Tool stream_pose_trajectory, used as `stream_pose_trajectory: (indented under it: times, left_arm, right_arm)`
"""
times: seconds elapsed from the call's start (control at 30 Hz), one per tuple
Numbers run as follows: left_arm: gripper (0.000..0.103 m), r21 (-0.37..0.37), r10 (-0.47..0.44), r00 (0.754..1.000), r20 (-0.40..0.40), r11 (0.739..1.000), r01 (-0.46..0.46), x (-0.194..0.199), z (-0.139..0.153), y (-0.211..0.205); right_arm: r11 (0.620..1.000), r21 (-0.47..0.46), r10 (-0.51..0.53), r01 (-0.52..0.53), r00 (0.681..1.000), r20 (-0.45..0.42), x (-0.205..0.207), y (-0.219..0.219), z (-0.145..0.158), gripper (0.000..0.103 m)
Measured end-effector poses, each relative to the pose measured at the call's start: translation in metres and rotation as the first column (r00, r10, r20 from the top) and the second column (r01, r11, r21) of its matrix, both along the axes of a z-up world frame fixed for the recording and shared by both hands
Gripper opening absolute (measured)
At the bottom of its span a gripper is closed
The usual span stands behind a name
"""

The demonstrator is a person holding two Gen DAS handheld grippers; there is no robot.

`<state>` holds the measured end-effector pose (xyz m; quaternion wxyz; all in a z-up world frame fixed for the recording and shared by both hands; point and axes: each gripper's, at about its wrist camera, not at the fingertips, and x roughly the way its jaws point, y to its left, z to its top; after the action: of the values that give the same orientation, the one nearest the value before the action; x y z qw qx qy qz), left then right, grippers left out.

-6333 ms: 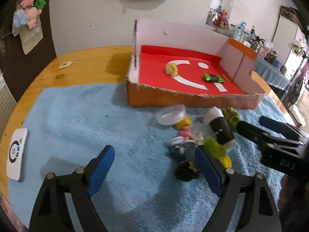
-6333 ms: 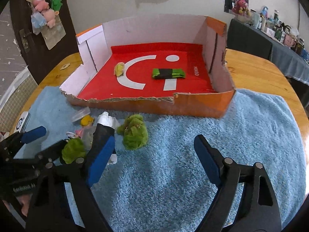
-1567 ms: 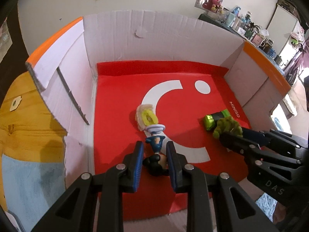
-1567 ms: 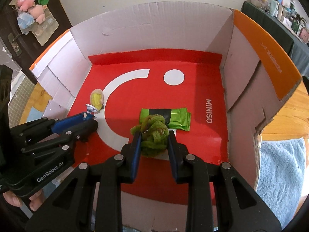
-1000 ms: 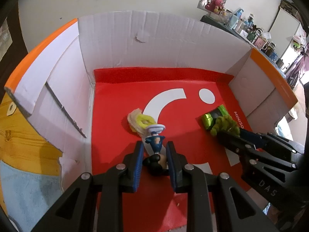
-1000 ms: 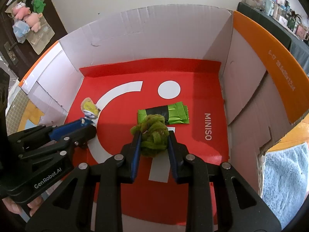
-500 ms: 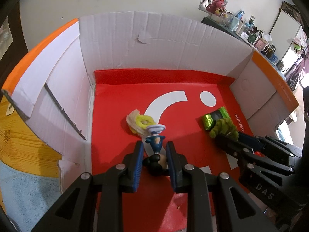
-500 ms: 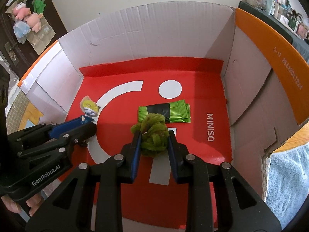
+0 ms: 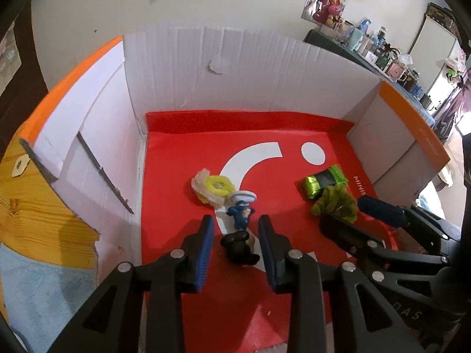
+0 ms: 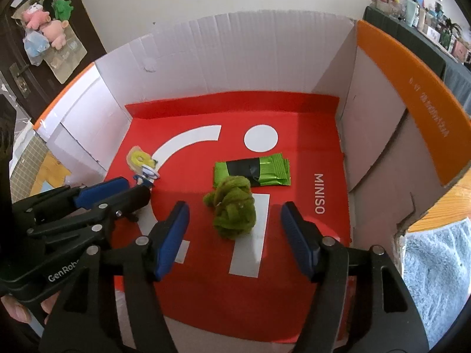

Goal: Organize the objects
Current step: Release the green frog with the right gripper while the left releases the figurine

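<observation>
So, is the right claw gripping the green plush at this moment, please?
No, the right claw stands open, pads clear of the green plush on either side.

Cardboard box (image 10: 265,58): white inner walls, orange top edges, red floor printed MINISO. Contents: 1 green fuzzy toy (image 10: 234,207) on the floor between the jaws of the right gripper (image 10: 235,220), which have just been opening and stand clear of it; 1 green-and-black packet (image 10: 253,170) touching the toy's far side; 1 yellow ring toy (image 10: 137,156); 1 blue-and-white figure (image 10: 146,175) at the tip of the left gripper (image 10: 129,191). Blue towel (image 10: 435,276) outside, right.
</observation>
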<state>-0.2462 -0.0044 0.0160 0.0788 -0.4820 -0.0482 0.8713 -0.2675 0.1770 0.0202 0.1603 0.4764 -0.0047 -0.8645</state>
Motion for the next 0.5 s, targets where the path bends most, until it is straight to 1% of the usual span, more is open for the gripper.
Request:
stream_pose_trajectory:
  times: [0.2, 0.27, 0.3, 0.5]
  left_arm:
    - [0.034, 0.004, 0.000, 1.000, -0.010, 1.000, 0.000, 0.005, 0.003, 0.000]
    - [0.039, 0.002, 0.003, 1.000, -0.017, 1.000, -0.003, 0.008, 0.005, 0.000]
    - [0.041, -0.002, 0.005, 1.000, -0.024, 1.000, -0.005, 0.010, 0.006, 0.000]
    - [0.041, 0.002, 0.005, 0.999, -0.045, 1.000, -0.005, 0.023, 0.013, -0.001]
  right_arm:
    - [1.000, 0.000, 0.000, 0.000, 1.000, -0.010, 0.003, -0.003, 0.004, 0.063]
    - [1.000, -0.005, 0.000, 0.000, 1.000, -0.013, 0.005, -0.002, 0.006, 0.063]
    - [1.000, -0.006, 0.000, 0.000, 1.000, -0.015, 0.006, -0.002, 0.006, 0.063]
    - [1.000, -0.012, 0.010, -0.011, 0.999, -0.033, 0.017, -0.001, 0.014, 0.064]
